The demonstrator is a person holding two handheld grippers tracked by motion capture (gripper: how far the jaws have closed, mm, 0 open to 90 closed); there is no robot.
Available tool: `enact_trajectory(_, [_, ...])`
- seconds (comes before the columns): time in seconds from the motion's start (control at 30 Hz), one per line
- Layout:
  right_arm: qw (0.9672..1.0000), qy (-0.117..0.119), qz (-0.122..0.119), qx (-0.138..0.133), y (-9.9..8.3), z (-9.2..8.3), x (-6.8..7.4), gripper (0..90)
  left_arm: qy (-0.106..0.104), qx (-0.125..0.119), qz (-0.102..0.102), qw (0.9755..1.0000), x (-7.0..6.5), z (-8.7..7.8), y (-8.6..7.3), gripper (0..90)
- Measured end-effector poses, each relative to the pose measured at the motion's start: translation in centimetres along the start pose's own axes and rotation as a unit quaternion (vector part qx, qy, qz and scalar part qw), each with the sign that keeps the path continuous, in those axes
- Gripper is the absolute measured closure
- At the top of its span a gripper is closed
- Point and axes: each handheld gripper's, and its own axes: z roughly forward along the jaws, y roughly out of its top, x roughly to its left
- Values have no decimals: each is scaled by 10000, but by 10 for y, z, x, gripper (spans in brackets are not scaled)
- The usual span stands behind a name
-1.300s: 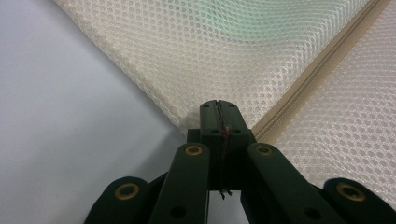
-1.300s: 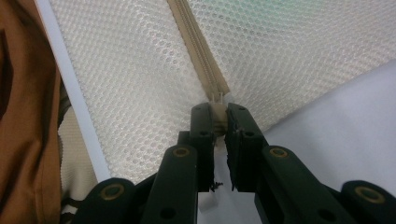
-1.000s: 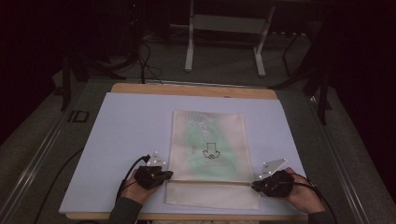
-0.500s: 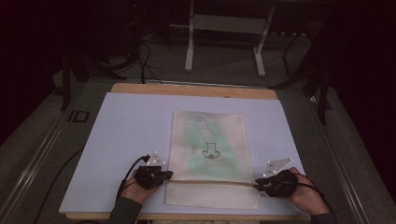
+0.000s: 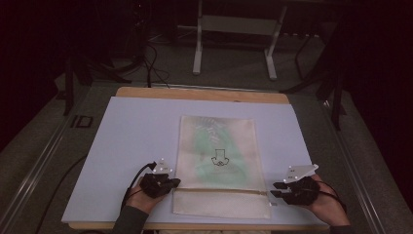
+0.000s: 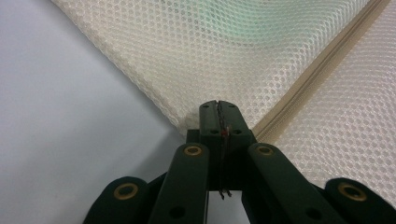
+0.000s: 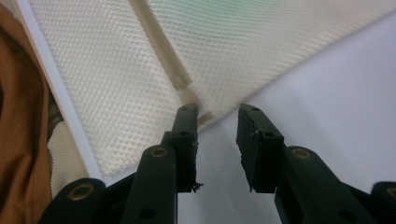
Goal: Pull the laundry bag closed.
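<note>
Cream mesh bag (image 5: 219, 165) lies flat on the white sheet (image 5: 126, 136) that covers the desk (image 5: 199, 93), near its front edge, with a zip (image 5: 219, 190) running across its lower part. Something green shows through the netting, and a small black emblem (image 5: 220, 158) sits at the middle of the bag; it is too small to read, and no other writing can be made out. The left gripper (image 5: 171, 183) rests at the bag's left edge, level with the zip. In the left gripper view its fingers (image 6: 210, 122) are clenched together on the bag's (image 6: 261, 60) edge, right beside the end of the zip (image 6: 317, 74), with the white sheet (image 6: 70, 116) to their left. The right gripper (image 5: 276, 189) lies just beside the bag's right edge, at the other end of the zip. Its fingers (image 7: 186, 126) have just been opening and now stand apart, released, over the bare sheet (image 7: 336, 93); the bag's (image 7: 112, 79) corner and the zip's (image 7: 163, 51) end lie just ahead of the left one, not pinched.
</note>
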Motion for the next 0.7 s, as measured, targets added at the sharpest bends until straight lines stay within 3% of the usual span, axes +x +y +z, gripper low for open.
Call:
enact_trajectory(0.33, [9992, -231, 252, -219, -15, -17, -10, 660, 36, -18, 77, 10000, -1, 0, 0, 889])
enact_trajectory(0.7, [9986, -251, 427, -199, -24, -12, -17, 646, 69, -27, 128, 9999, -2, 0, 0, 889])
